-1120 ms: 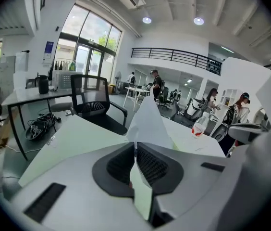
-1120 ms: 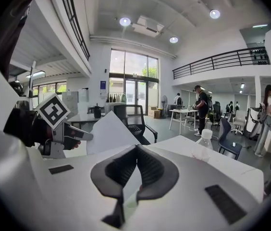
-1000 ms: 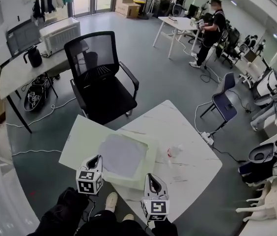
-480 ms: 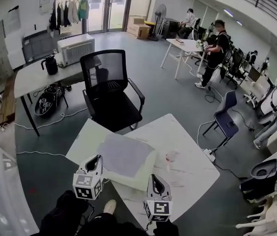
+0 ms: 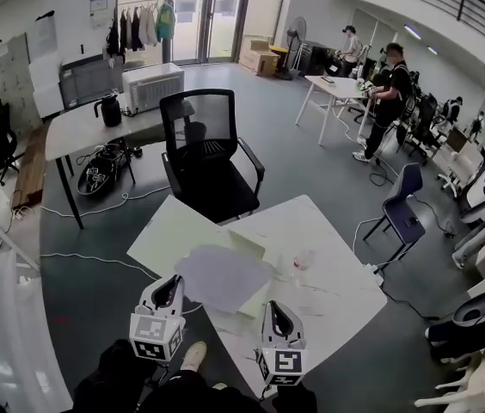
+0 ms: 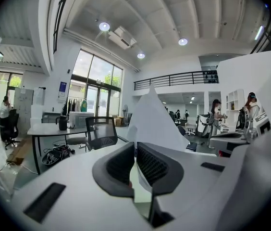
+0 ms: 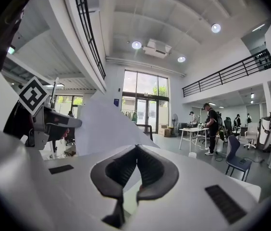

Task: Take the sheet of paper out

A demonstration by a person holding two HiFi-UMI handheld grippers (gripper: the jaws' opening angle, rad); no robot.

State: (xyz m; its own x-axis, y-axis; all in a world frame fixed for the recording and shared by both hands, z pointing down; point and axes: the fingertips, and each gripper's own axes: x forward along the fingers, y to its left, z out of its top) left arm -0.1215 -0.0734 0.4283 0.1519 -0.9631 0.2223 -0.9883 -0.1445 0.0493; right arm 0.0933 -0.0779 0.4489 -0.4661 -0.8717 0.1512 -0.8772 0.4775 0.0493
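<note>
A pale grey sheet of paper (image 5: pixel 223 278) hangs lifted over the light green folder (image 5: pixel 170 229) that lies on the white table (image 5: pixel 337 286). My left gripper (image 5: pixel 168 292) is shut on the sheet's near left edge and my right gripper (image 5: pixel 278 317) is shut on its near right edge. In the left gripper view the paper (image 6: pixel 153 121) rises as a white peak out of the closed jaws of the left gripper (image 6: pixel 135 150). In the right gripper view the sheet (image 7: pixel 102 124) stretches left from the right gripper (image 7: pixel 136 152) toward the left gripper (image 7: pixel 46 121).
A small clear cup (image 5: pixel 301 263) stands on the table right of the folder. A black mesh office chair (image 5: pixel 212 166) sits just beyond the table. A grey desk (image 5: pixel 88 127) with a kettle stands farther left. People stand at a distant table (image 5: pixel 341 89).
Both grippers have risen with the sheet, which lay flat on the green folder before and now hangs above it. More of the room's far side shows in the view.
</note>
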